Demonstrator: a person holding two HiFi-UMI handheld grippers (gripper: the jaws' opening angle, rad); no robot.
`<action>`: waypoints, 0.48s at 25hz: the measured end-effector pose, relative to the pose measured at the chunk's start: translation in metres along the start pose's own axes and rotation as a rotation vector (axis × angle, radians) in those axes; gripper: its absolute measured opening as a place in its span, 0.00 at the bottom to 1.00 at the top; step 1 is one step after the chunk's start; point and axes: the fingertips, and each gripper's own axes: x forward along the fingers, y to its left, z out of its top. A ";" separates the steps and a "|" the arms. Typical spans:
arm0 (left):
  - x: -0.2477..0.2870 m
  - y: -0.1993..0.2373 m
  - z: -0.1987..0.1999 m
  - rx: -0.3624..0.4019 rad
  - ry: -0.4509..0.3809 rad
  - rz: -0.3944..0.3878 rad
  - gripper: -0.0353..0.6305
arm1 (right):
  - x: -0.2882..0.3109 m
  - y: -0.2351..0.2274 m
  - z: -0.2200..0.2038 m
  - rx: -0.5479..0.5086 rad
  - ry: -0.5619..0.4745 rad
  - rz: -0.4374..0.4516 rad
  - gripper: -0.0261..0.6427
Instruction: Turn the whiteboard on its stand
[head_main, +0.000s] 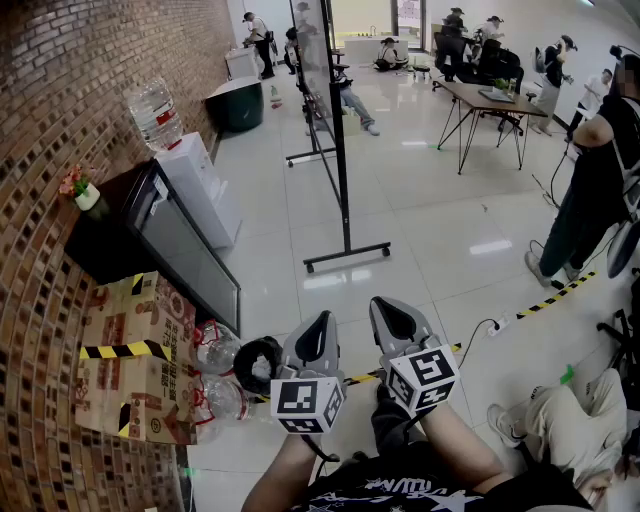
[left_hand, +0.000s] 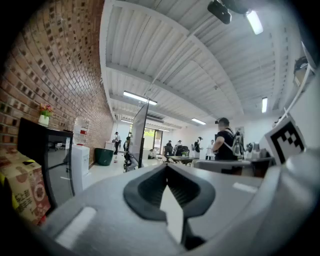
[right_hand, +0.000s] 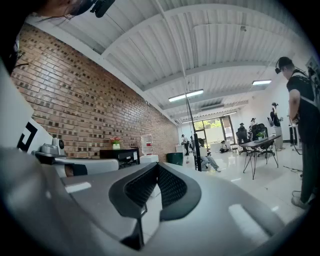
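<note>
Black-framed whiteboard (edge-on) beyond right tongs

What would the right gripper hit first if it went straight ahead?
Probably the whiteboard, with only floor before it. It stands slightly right of the right gripper's line, so it might just miss.

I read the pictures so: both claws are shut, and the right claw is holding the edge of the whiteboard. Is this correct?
Not quite. The left claw and the right claw are both shut, but the right claw holds nothing: the right gripper view shows its jaws closed on empty air, and the whiteboard stands far ahead of it, untouched.
</note>
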 end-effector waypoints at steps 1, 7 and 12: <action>0.006 0.001 -0.003 0.000 0.007 -0.002 0.06 | 0.004 -0.007 -0.003 0.002 0.005 -0.005 0.05; 0.060 0.022 -0.003 0.027 0.005 0.014 0.06 | 0.056 -0.048 -0.005 0.010 -0.006 0.004 0.05; 0.129 0.035 0.006 0.057 0.019 0.027 0.06 | 0.112 -0.102 0.005 0.043 -0.012 0.013 0.05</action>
